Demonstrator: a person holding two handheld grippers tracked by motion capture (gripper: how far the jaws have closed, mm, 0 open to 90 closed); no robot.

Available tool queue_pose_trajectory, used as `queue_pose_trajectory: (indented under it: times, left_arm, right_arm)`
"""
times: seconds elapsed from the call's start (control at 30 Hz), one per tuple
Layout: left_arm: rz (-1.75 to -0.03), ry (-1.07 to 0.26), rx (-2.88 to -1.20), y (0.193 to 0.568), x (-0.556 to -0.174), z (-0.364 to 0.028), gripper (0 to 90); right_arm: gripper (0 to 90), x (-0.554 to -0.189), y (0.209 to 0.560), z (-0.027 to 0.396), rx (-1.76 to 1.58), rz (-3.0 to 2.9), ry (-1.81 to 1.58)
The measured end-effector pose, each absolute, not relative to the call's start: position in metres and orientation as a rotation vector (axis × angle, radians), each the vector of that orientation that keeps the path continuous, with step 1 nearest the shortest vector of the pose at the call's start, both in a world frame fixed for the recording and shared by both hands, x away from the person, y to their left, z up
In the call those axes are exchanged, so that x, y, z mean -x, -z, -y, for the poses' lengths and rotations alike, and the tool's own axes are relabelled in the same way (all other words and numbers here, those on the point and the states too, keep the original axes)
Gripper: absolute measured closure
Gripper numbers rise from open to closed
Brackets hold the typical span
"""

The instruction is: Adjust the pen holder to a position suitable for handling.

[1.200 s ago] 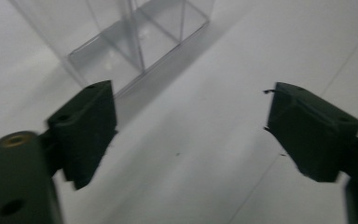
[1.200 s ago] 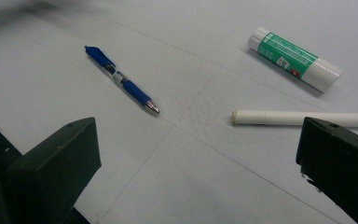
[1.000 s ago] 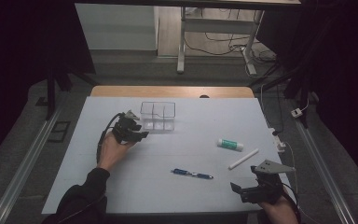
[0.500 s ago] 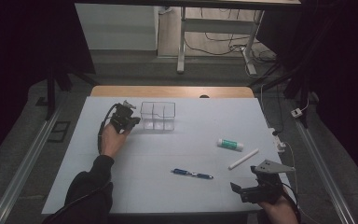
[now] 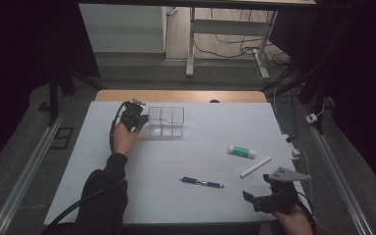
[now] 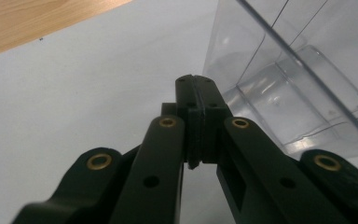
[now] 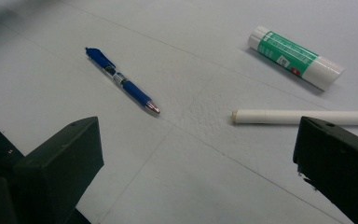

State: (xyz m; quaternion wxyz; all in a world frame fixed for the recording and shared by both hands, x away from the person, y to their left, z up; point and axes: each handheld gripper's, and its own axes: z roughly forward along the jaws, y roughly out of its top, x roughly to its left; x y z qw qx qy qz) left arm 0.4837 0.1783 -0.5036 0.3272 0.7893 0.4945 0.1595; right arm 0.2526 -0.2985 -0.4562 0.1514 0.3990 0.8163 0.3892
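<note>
- The pale tabletop (image 5: 127, 191) stood in a dark room.
- Nearest, the right tongs (image 5: 259, 199) hung open and empty; the blue pen (image 5: 201, 182), white stick (image 5: 255, 166) and glue stick (image 5: 242, 151) lay well apart.
- Farther left, the left tongs (image 5: 138, 115) were closed on nothing, just beside the clear divided box (image 5: 166, 122).
- That box looked light, rigid and slippery; its rim seemed the best hold, with nothing blocking it.

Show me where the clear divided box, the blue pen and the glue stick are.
clear divided box (image 5: 166, 122), high view, front wall.
blue pen (image 7: 121, 81), right gripper view, middle of barrel.
glue stick (image 7: 293, 56), right gripper view, green label.
</note>
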Motion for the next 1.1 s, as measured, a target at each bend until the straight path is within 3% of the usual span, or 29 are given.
queue_pose_trajectory:
  times: [0.6, 1.1]
  left_arm:
    - [-1.22, -0.368, -2.089, 0.506, -0.483, -0.152, 88.6]
    - [-1.213, -0.389, -2.097, 0.503, -0.493, -0.149, 88.5]
  right_arm:
    - [1.2, -0.262, 0.454, 0.29, -1.122, -2.37, -1.091]
    - [0.0, -0.323, 0.448, 0.253, -1.083, -2.394, -1.14]
